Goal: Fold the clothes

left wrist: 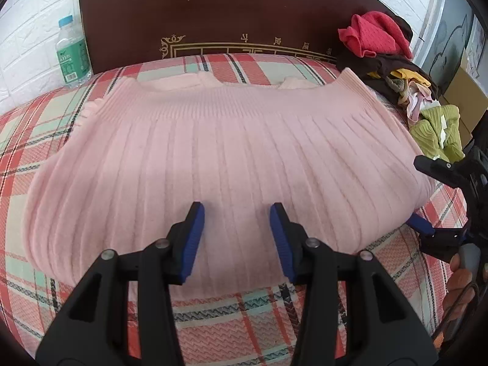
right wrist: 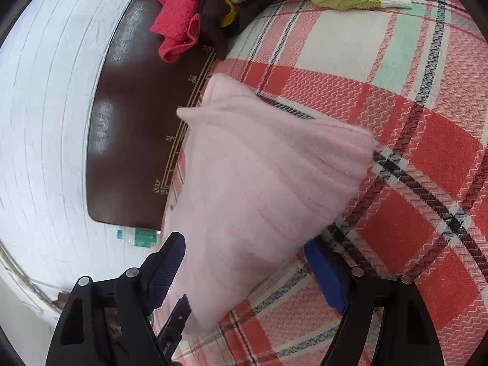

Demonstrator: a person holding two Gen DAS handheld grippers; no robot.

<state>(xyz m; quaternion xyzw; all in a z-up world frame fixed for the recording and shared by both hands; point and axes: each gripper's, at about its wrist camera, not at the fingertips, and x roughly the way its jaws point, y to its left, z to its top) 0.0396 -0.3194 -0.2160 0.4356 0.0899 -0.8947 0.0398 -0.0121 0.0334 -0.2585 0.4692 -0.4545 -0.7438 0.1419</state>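
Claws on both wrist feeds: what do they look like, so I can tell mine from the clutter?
Both are alike. The left claw has two matte black plastic fingers with triangular cut-outs, silver round pins at the joints, and ribbed blue pads on the inner faces. The right claw is built the same. No cables, markings or sleeves show.

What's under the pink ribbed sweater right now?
The pink ribbed sweater lies on the red plaid blanket, which shows all around it. Anything beneath its middle is covered, so I cannot tell.
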